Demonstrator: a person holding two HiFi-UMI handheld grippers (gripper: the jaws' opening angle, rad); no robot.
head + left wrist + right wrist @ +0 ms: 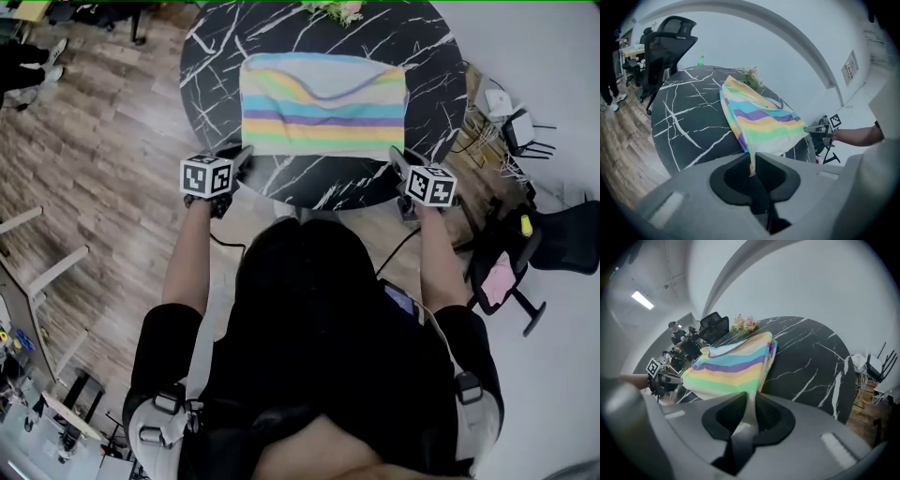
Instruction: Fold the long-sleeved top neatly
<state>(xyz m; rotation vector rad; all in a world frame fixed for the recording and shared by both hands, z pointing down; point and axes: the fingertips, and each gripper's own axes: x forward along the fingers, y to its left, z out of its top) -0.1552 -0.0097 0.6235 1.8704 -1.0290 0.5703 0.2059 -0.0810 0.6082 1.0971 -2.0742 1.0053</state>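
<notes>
Surface: a round black surface (214, 66) with white veining, and the person stands at its near rim.
Top: the striped long-sleeved top (323, 103) lies across the middle of the surface as a broad rectangle, with bands of yellow, blue, purple, green and orange running side to side.
Near edge: it faces the person and stops short of the surface's rim, with a gripper at each end.
Left gripper: the left gripper (752, 158) is clamped down on the top's near left corner, and a thin strip of cloth runs straight in between the closed jaws (a tight pinch, no gap showing).
Right gripper: the right gripper (750, 401) is closed on the near right corner, with pale hem fabric squeezed between its jaws.
Cloth at the corners: it rises off the surface from both corners into the jaws, while the rest of the top lies flat.
Arms: both are stretched forward, well apart, with one marker cube at each side of the near edge.
Far rim: a small bunch of flowers (751, 77) sits just beyond the top.
Around: a black office chair (665, 42) stands past the surface, on a wooden floor (112, 178).
</notes>
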